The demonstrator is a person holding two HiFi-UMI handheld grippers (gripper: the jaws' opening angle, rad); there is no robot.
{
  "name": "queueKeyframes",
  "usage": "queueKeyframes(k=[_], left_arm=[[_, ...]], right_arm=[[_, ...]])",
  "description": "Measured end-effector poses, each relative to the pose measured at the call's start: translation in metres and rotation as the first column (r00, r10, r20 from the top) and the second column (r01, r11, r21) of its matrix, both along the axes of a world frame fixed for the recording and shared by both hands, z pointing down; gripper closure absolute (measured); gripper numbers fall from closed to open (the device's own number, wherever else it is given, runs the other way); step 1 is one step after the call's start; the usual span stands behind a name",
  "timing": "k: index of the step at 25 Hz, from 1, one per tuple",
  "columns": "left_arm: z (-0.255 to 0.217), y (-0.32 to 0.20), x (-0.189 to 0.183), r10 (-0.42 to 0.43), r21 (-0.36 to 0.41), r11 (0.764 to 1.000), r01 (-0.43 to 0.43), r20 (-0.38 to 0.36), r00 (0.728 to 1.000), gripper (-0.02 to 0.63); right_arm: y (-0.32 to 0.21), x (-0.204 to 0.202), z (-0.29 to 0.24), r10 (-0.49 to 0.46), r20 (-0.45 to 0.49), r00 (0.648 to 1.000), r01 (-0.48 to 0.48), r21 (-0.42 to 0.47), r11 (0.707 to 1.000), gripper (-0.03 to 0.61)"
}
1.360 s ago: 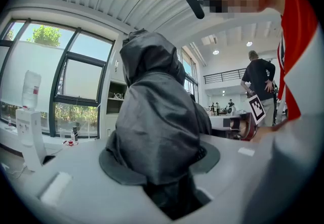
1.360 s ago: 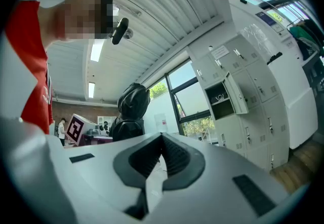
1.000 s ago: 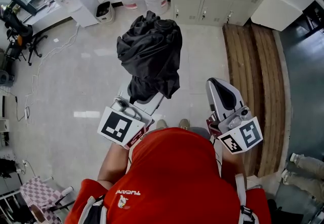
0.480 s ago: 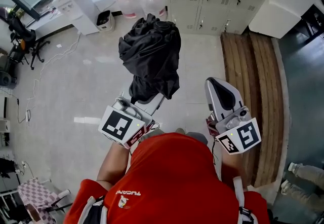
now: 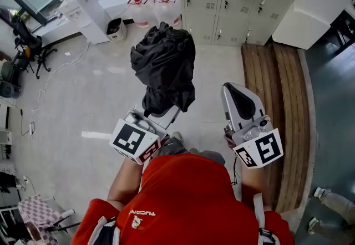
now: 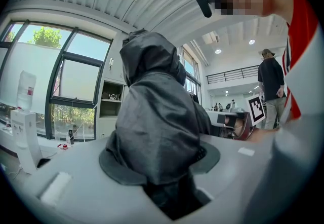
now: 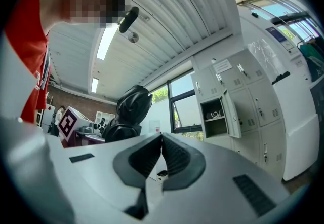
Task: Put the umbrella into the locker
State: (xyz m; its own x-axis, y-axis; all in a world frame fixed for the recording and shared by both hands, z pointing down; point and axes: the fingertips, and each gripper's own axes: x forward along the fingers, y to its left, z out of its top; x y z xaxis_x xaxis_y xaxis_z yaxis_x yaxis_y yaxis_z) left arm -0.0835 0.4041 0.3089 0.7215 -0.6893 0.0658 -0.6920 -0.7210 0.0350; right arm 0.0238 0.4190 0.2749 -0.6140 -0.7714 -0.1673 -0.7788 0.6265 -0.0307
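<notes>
the left gripper [image 5: 160,110] has its fingers clenched on the lower end of the folded black umbrella [image 5: 163,61]. the umbrella stands upright out of them, held in the air over the pale floor [image 5: 83,94] and well apart from the grey lockers [image 5: 222,3] ahead. the right gripper [image 5: 239,90] is beside it with its fingers pressed together on nothing.

the step in hand looks like carrying the umbrella to a compartment. the right gripper view shows one open locker [image 7: 215,114] with its door [image 7: 234,111] swung outward, and that seems the natural target. the bundle looks top-heavy and its cloth is loose, so the grip should stay firm and low while the umbrella is tipped gently, top end first, toward the opening. the bunched cloth could catch on the door edge or the shelf lip. the free right gripper could steady the door or nudge stray folds inside.

the umbrella's shaft and handle are buried under cloth and fingers, so i cannot tell what exactly is pinched, or whether a strap binds the folds. in the head view the open door is cut off at the top edge. something pale lies on the compartment's shelf, too small to name, and the compartment's depth cannot be judged.
</notes>
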Motion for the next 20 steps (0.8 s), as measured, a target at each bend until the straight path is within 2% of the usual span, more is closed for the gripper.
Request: queueKeyframes(k=[8,14,20], left_arm=[[0.019,-0.015,-0.005,0.001,0.026,1.0,-0.001,-0.012,1.0,0.42],[-0.001,-0.111,-0.003,0.033,0.017,0.999,-0.032,-0.033,0.999,0.42],[0.011,-0.168,-0.011,0.065,0.03,0.997,-0.064,-0.036,0.997,0.42]], right_arm=[[-0.011,-0.004,0.027,0.005,-0.004,1.0,-0.005,0.0,1.0,0.575],[-0.104,-0.001,0.006,0.048,-0.023,0.999,-0.048,-0.017,0.999,0.575],[-0.157,-0.011,0.018,0.077,-0.029,0.997,-0.078,-0.012,0.997,0.575]])
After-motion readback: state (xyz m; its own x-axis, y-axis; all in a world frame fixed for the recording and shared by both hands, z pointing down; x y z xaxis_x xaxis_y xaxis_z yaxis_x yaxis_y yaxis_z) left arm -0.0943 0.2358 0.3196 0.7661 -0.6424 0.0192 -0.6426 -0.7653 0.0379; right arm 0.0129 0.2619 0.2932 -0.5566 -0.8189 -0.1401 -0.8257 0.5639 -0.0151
